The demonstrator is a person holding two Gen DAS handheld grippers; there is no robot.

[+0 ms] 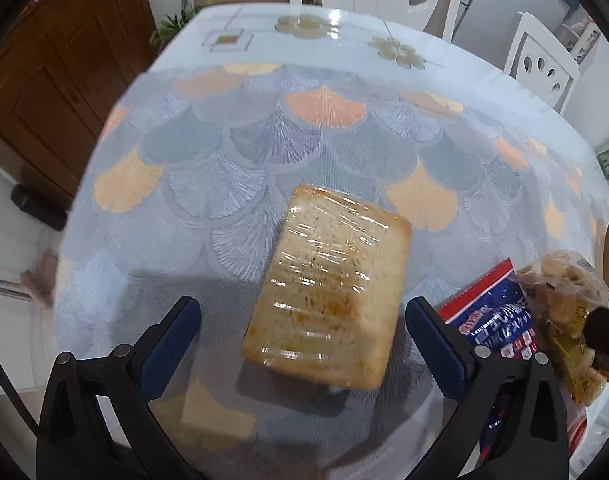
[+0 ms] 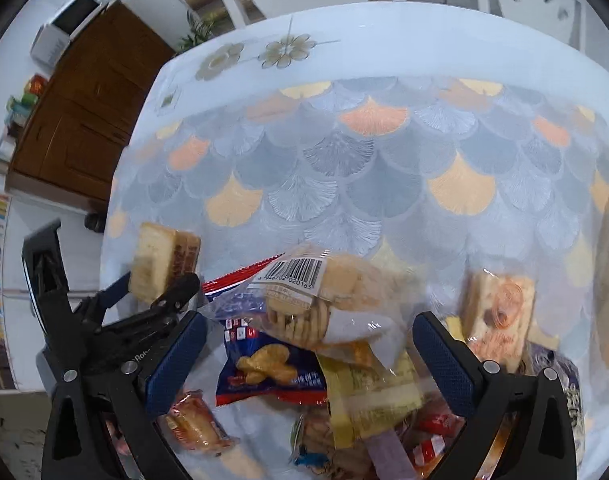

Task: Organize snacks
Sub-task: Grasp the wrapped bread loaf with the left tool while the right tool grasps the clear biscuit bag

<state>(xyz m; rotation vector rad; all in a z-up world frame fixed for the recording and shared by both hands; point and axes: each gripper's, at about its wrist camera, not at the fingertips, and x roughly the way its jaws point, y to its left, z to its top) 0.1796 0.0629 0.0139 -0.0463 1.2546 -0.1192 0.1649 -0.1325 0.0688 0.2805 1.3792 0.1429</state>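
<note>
From the left wrist we see our left gripper (image 1: 303, 330) spread wide, the wrapped sandwich (image 1: 328, 292) lying between its fingers with a gap on each side. Whether the sandwich rests on the worktop (image 1: 232, 168) or is lifted off it, we cannot tell; the frame is smeared. We judge it light and soft, its cling film slippery, so we would take it across the long crust edges, gently, to avoid crushing the bread. At the right edge a blue snack packet (image 1: 492, 320) and a clear bag of biscuits (image 1: 564, 300) are cut off.

From the right wrist our right gripper (image 2: 309, 354) also stands spread, over the heaped snacks. The biscuit bag (image 2: 324, 300) lies on top: brittle contents, loose crinkly film. To the left the other gripper shows around the sandwich (image 2: 160, 264). Snacks lower in the heap are blurred and half hidden.
</note>
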